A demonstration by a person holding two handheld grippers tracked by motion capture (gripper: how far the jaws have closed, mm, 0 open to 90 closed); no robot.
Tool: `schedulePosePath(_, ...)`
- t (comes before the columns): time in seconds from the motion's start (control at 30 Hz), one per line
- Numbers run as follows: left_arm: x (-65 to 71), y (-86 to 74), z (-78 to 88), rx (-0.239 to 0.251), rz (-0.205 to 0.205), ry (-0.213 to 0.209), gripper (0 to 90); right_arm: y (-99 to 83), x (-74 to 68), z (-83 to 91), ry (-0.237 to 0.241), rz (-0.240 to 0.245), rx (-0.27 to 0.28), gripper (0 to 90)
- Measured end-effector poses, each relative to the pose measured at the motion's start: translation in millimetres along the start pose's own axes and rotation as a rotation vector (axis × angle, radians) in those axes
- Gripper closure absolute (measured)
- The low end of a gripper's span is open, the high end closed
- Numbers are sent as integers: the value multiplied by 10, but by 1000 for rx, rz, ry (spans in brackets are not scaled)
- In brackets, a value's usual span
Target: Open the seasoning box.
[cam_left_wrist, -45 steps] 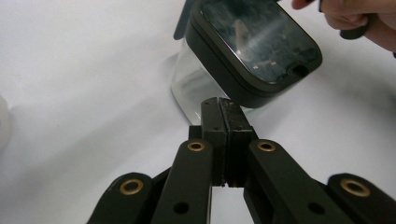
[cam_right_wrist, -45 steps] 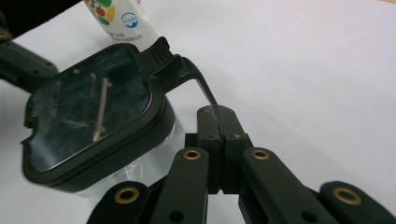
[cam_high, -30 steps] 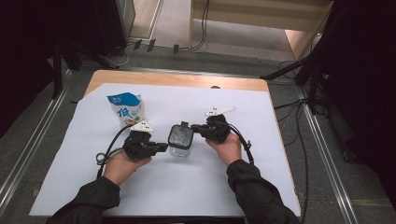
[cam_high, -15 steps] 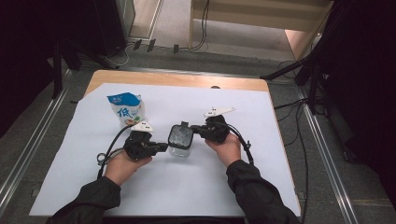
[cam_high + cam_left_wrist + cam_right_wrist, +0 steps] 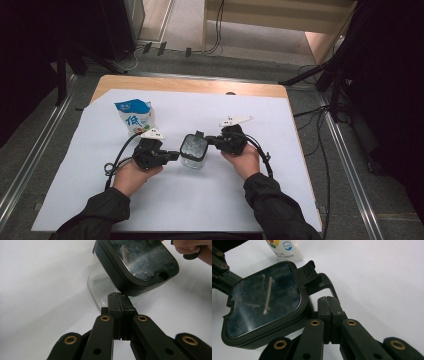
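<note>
Flanking box (image 5: 193, 150) with our left gripper (image 5: 171, 155) and right gripper (image 5: 212, 141), both jaws pressed together, gripping nothing; carton (image 5: 134, 116) behind, apart, on sheet (image 5: 280, 150).

Blue-and-white pouch (image 5: 134, 116) upright on white table cover (image 5: 310, 165), beyond the container.

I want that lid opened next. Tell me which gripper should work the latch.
Right, probably. The right gripper, jaws shut, sits right beside the latch and handle on the container. The left gripper, also shut, faces the opposite side, against the clear wall below the lid, better placed to brace.
</note>
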State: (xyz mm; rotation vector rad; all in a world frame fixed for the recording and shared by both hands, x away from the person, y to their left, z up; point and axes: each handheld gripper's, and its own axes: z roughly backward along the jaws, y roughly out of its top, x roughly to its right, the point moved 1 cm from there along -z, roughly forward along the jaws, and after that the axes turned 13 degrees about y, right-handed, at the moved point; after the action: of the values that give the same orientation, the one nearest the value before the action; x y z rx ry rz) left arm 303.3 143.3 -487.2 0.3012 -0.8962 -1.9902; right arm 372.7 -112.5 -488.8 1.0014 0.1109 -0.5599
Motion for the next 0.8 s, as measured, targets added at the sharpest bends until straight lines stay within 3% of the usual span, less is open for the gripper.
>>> schedulePosePath(0.47,-34,57,-65,-5,4,2,900,-79,-43,81,3,-20,-4,900)
schedulePosePath(0.8,-15,-5,72,7,11,-8,900,-105,-83,98,3,-9,-24,900)
